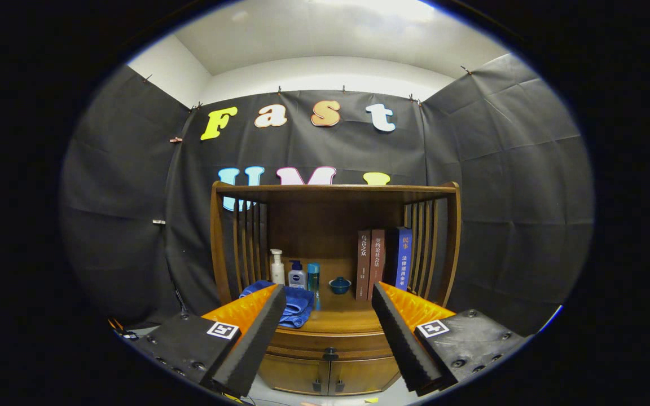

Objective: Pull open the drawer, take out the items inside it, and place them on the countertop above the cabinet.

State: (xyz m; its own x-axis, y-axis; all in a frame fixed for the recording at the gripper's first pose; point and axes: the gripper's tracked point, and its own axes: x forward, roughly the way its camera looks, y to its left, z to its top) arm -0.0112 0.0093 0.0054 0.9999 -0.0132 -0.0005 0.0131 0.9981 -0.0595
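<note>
A wooden cabinet (pixel 330 361) stands ahead of me, its shut drawer (pixel 329 341) carrying a dark knob (pixel 330 354) in the middle. The countertop (pixel 336 321) above the drawer is bare wood at its front. My gripper (pixel 329 296) is open, its fingers spread wide, hanging in the air some way in front of the cabinet. The drawer and knob show between and below the fingertips. What the drawer holds is hidden.
On the countertop sit a folded blue towel (pixel 297 304), three bottles (pixel 295 273), a small blue lidded bowl (pixel 339 285) and three upright books (pixel 384 259). A slatted wooden shelf frame (pixel 336 192) roofs the counter. Two lower doors (pixel 328 375) sit under the drawer.
</note>
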